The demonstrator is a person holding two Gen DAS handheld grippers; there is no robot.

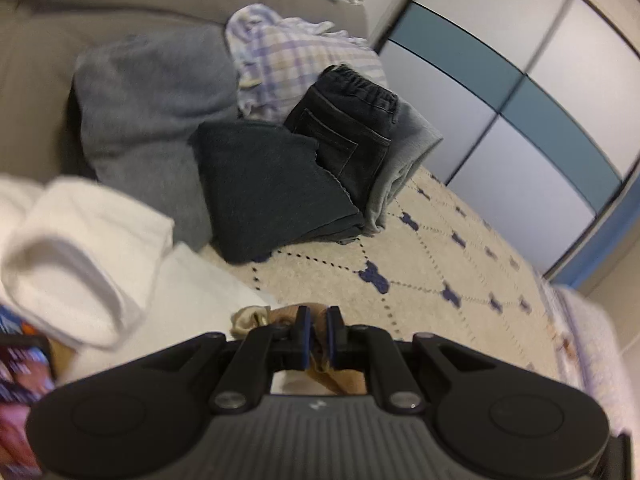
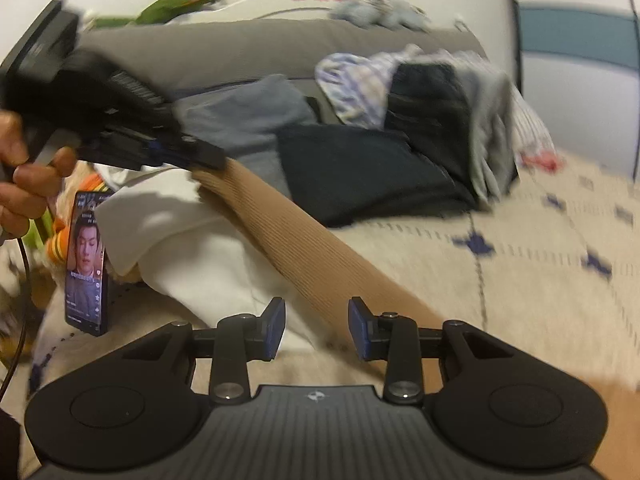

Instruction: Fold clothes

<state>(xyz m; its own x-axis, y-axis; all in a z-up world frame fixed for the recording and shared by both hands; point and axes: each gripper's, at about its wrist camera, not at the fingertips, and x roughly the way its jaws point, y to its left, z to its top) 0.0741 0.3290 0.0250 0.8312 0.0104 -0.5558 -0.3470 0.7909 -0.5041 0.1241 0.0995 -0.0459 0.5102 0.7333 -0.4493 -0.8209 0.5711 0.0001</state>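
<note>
Right gripper (image 2: 317, 328) sits w/ jaws apart, the tan ribbed garment (image 2: 288, 240) passing between the pads but not pinched. Left gripper (image 2: 200, 156) (held by a hand (image 2: 24, 176) at far left) is clamped on the garment's other end, stretching it over white cloth (image 2: 192, 248). Folded dark clothes (image 1: 272, 188) lie beyond on the patterned blanket (image 1: 440, 264), near a propped phone (image 2: 87, 264).
</note>
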